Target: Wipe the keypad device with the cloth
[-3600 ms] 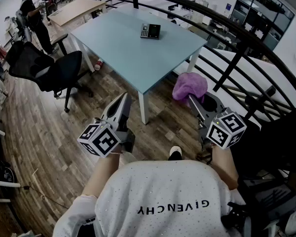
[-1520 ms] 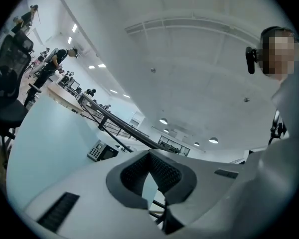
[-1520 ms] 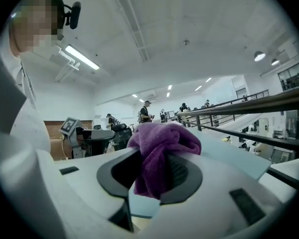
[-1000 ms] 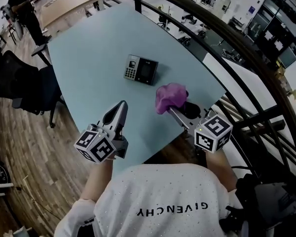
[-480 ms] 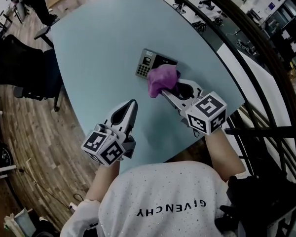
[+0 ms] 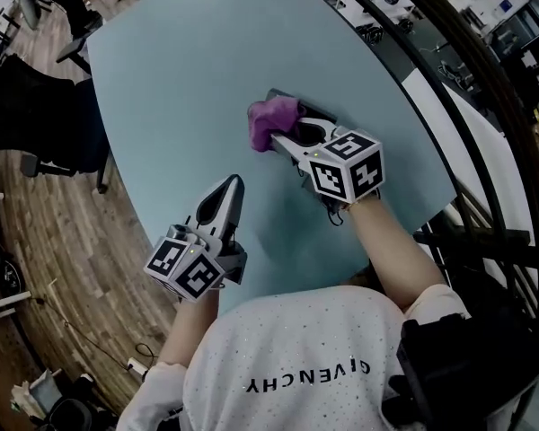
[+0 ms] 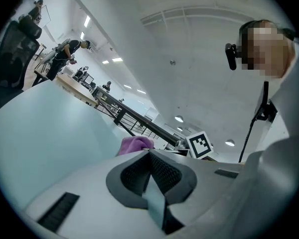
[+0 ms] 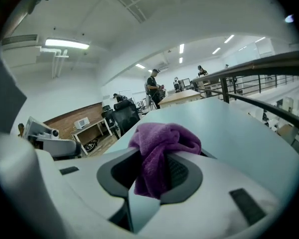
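While the right gripper (image 6: 286, 138) clamps the cloth (image 6: 271, 120), now over the keypad device (image 6: 307, 108) rather than short of it, the left gripper (image 6: 230, 185) hangs clenched and empty.

Your right gripper (image 8: 156, 171) has its 2 jaws clamped on the purple cloth (image 8: 164, 142), which bunches up above them. Beyond it the pale blue table (image 8: 234, 133) stretches away, with a dark railing (image 8: 261, 66) along its right side. A black chair (image 8: 123, 117) and a standing person (image 8: 153, 86) are far off.

Right gripper (image 6: 281, 140) with cloth (image 6: 271, 119) now over keypad device (image 6: 314, 110)
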Available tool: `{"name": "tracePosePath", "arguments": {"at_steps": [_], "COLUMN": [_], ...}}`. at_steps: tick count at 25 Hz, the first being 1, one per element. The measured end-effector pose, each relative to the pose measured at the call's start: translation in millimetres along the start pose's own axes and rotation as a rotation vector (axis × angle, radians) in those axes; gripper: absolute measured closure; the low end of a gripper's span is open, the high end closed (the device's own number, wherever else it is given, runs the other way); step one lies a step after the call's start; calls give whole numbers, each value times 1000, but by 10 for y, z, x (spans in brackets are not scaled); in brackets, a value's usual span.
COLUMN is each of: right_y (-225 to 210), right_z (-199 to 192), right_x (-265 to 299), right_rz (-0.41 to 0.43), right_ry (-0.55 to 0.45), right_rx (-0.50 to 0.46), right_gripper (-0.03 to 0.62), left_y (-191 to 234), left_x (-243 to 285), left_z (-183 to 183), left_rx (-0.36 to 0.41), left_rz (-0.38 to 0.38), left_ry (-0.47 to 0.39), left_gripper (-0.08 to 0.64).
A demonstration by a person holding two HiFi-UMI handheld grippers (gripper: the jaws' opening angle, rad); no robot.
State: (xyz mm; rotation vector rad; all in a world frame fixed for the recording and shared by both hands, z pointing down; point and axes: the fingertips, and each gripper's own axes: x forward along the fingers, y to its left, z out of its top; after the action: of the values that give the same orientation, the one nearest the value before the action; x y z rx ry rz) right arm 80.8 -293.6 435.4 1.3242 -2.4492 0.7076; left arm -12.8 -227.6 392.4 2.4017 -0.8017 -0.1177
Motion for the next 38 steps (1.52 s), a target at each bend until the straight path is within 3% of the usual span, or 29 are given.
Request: {"name": "tracePosePath", "arguments": {"at_steps": [4, 8, 13, 21, 29, 38], "right_y": [-95, -212, -432, -457, -599, -713], "right_z": [45, 65, -85, -204, -383, -604], "right_x": [265, 412, 322, 106, -292, -887], "right_rz": [5, -35, -95, -123, -151, -144], "right_ry": [-15, -12, 24, 22, 19, 31], "right_rx": [81, 108, 154, 206, 258, 279], "right_gripper": [483, 482, 482, 481, 482, 480], "left_y": [108, 227, 275, 338, 80, -517], "left_x": [-12, -79, -107, -116, -71, -172], "left_z": [-44, -96, -193, -163, -319, -383], "left_rx": [23, -12, -42, -59, -81, -44], "left_rz": [34, 67, 93, 76, 48, 66], "left_ry": [-9, -12, -3, 5, 10, -43], "left_gripper": [548, 548, 548, 549, 549, 548]}}
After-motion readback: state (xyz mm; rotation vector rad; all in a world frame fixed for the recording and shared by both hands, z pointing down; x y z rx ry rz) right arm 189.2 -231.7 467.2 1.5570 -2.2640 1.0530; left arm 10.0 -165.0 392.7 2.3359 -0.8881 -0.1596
